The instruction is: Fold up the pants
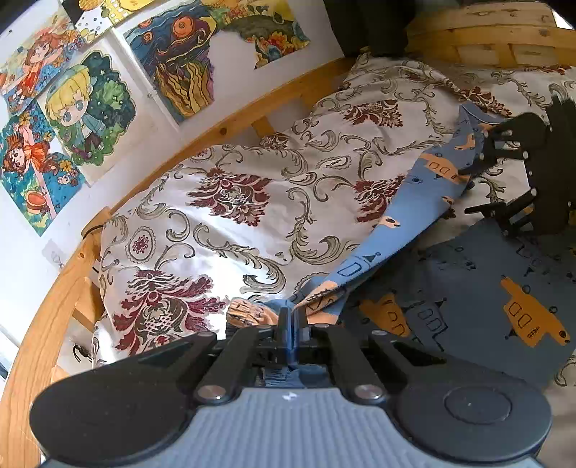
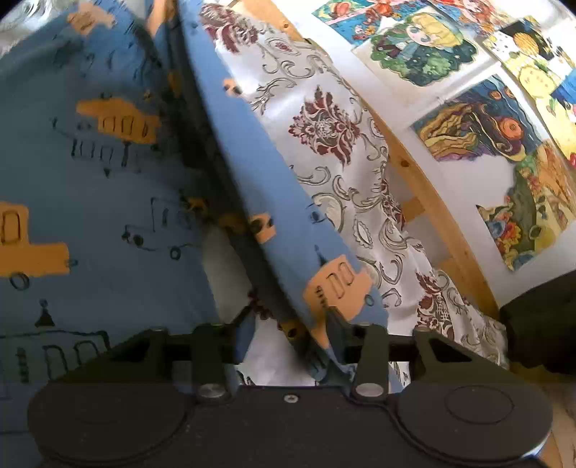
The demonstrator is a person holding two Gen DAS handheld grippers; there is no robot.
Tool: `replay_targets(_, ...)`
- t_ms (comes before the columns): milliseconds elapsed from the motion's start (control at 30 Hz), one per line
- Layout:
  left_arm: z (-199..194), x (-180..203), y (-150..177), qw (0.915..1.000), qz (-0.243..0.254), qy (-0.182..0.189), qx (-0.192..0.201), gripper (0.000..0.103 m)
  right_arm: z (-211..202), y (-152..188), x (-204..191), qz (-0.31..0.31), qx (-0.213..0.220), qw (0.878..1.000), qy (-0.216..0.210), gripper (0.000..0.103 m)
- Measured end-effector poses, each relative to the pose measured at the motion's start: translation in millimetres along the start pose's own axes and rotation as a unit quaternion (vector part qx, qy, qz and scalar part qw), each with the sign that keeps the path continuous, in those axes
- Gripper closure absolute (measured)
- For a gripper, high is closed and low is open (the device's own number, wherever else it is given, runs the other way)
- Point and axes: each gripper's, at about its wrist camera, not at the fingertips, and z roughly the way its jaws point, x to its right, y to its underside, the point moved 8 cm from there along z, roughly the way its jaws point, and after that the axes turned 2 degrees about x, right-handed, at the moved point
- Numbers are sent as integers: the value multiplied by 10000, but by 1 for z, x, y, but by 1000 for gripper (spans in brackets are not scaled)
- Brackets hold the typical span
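Blue pants (image 1: 388,230) printed with orange vehicles lie on a floral bedspread (image 1: 252,201). In the left wrist view my left gripper (image 1: 291,324) is shut on a bunched edge of the pants near the lens. From there a raised strip of cloth runs up and right to my right gripper (image 1: 475,172). In the right wrist view my right gripper (image 2: 291,334) has its fingers wide apart. A fold of the pants (image 2: 259,187) hangs between them and rests against the right finger (image 2: 334,331). The rest of the pants (image 2: 90,180) spreads flat to the left.
A wooden bed rail (image 1: 230,126) runs along the far side, against a white wall covered with coloured drawings (image 1: 90,104). A wooden headboard (image 1: 504,32) and a dark object (image 1: 367,25) stand at the bed's end. A dark block (image 2: 540,324) sits at the right.
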Motion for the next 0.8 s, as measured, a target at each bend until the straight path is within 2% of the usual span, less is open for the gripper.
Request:
replay_targets(33, 0, -1, 0, 10000, -12, -4, 5, 102, 1, 1, 0, -49, 7, 10000, 69, 85)
replay_targets(67, -1, -1, 1, 10000, -32, -1, 11, 102, 3, 1, 2, -78, 13, 9999, 152, 93)
replay_targets(133, -2, -1, 2, 10000, -61, 9, 14, 102, 1, 0, 7, -51, 52, 9997, 230, 94)
replay_targets(233, -5, 1, 4, 10000, -73, -7, 16, 102, -2, -4, 13, -32, 113, 9996, 272, 103)
replay_targets(400, -14, 2, 6, 10000, -45, -67, 30, 102, -19, -7, 22, 178, 167, 9994, 247, 103)
replay_targets(500, -21, 2, 9, 9999, 33, -118, 88, 102, -43, -8, 28, 316, 231, 9989, 240, 103)
replay_targets(667, -27, 4, 18, 9998, -51, -28, 195, 102, -108, -5, 21, 14, 405, 9992, 53, 103)
replay_targets(800, -30, 11, 34, 9998, 53, 57, 165, 102, -158, -5, -7, -276, 408, 9981, -374, 103)
